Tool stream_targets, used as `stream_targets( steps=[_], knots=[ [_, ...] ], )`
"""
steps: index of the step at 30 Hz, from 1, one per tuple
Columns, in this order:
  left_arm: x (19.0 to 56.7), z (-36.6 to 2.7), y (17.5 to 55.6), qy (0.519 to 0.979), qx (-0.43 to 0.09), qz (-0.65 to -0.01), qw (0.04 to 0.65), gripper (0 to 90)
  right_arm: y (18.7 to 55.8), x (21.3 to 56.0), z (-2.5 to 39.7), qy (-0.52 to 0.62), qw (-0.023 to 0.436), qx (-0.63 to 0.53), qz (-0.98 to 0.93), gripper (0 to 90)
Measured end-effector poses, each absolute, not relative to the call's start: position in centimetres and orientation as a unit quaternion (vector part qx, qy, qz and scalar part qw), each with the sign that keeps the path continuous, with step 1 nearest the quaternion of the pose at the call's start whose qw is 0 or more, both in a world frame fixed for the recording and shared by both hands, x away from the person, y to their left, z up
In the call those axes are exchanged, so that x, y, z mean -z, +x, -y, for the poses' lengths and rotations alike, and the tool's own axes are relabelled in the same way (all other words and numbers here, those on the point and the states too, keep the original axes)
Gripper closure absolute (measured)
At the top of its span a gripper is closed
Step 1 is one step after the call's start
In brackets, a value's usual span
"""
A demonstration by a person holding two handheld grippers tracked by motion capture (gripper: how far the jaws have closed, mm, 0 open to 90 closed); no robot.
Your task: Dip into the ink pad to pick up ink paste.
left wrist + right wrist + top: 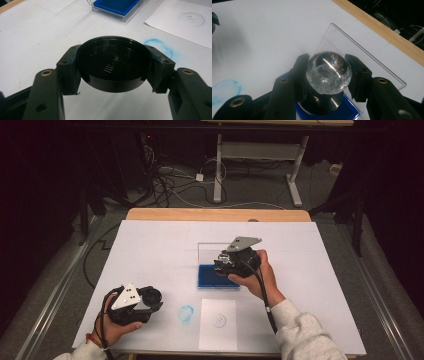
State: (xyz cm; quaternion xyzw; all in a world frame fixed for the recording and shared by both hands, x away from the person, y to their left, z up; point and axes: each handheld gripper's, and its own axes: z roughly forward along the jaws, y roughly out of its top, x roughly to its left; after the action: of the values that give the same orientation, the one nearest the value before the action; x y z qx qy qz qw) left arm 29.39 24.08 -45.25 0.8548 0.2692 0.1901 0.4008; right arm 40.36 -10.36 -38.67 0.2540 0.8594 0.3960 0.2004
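Note:
A stamp with a clear faceted knob (329, 71) and a dark round base stands on the blue ink pad (352, 110). My right gripper (328, 75) is shut on the knob, one finger on each side. In the high view the right gripper (226, 263) sits over the ink pad (209, 276), whose clear lid (212, 251) stands open behind it. My left gripper (113, 68) is shut on a round black cap (113, 63), hollow side facing the camera. It hovers at the front left of the table (149, 299).
A white paper sheet (218, 323) with a faint circular stamp mark lies at the front centre. A blue ink smudge (186, 314) marks the white table cover to its left. The table's wooden edge (215, 214) runs along the back.

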Motion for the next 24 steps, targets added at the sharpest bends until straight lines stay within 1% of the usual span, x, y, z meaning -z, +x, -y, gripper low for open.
stream_targets(
  steps=[5,11,19,24],
  knots=[
    [45.3,-24.0,29.4,0.856,-0.188,-0.267,0.400,36.5,40.8,39.3,8.4,0.246,0.194,-0.384,-0.868,57.0],
    [45.3,-24.0,29.4,0.858,-0.188,-0.265,0.398,36.5,41.4,40.3,7.2,0.250,0.182,-0.375,-0.874,57.0],
    [45.3,-24.1,29.5,0.858,-0.186,-0.267,0.398,36.5,42.0,41.9,6.4,0.263,0.164,-0.361,-0.880,57.0],
    [45.3,-24.2,29.5,0.858,-0.187,-0.267,0.397,36.5,42.1,42.5,6.3,0.266,0.164,-0.354,-0.881,57.0]
  ],
)
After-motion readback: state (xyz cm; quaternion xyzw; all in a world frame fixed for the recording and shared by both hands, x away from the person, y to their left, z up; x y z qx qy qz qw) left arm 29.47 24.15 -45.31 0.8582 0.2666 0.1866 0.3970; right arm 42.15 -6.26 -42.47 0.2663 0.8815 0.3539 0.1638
